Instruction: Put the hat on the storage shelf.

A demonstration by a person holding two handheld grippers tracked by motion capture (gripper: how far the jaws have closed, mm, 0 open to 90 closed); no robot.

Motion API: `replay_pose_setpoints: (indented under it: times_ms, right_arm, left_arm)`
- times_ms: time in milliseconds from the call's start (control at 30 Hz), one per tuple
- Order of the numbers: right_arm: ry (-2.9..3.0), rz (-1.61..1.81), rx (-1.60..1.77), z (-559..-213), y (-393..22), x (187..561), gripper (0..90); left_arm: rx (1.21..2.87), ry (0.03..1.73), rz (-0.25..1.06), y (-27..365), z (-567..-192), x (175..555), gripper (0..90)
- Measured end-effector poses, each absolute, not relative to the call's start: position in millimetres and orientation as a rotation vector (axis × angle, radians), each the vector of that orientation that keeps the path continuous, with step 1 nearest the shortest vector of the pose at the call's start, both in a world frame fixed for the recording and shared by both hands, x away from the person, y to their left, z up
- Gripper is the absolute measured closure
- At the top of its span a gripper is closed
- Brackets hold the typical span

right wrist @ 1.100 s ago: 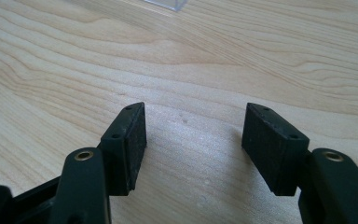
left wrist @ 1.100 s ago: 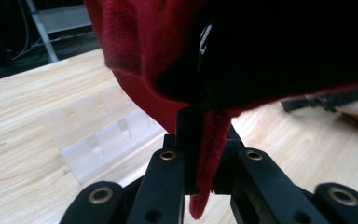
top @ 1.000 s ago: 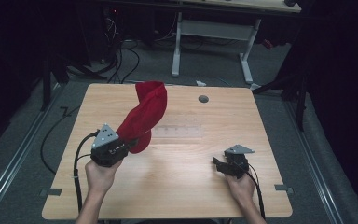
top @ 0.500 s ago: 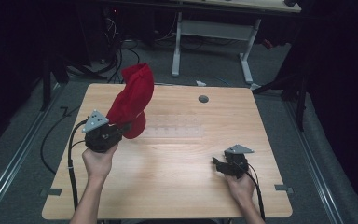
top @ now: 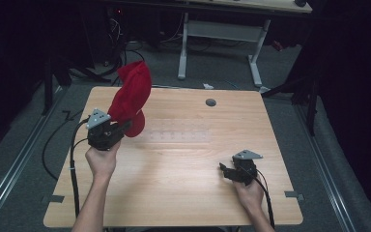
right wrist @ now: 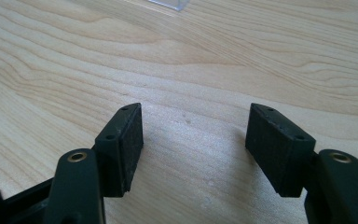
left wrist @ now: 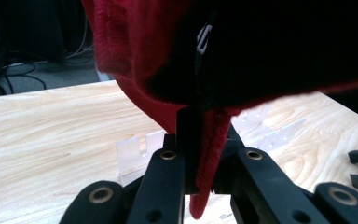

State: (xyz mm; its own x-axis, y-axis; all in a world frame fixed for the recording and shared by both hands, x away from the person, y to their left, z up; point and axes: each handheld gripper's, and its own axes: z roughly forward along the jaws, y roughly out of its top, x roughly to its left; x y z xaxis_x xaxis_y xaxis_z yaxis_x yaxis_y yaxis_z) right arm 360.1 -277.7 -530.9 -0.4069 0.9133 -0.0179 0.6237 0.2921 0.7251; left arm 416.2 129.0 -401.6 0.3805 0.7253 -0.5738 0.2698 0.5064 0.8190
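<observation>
Red knit-looking cloth cap [top: 131, 94], matt pale wood table [top: 174, 169].

red cap [left wrist: 158, 56] cut off at top edge, label print unreadable

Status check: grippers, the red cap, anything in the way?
Left gripper shut on red cap, held above table. Right gripper open, jaws just widened, nothing between. Clear plastic strip lies mid-table.

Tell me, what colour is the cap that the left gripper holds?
The cap is red; its inside looks black. The high view shows it best.
</observation>
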Motion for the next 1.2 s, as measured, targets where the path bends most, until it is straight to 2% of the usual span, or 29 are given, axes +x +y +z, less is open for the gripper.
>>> replay_pose_setpoints:
  times_ms: [500, 1200]
  right_arm:
    - [2.137, 0.902, 1.373, -530.9, -277.4, 359.9, 36.2]
    - [2.139, 0.903, 1.370, -531.0, -277.0, 359.8, 35.8]
  left_arm:
    - [1.066, 1.258, 0.451, 119.2, -419.3, 434.9, 85.0]
    - [1.072, 1.292, 0.463, 109.9, -429.5, 443.6, 85.0]
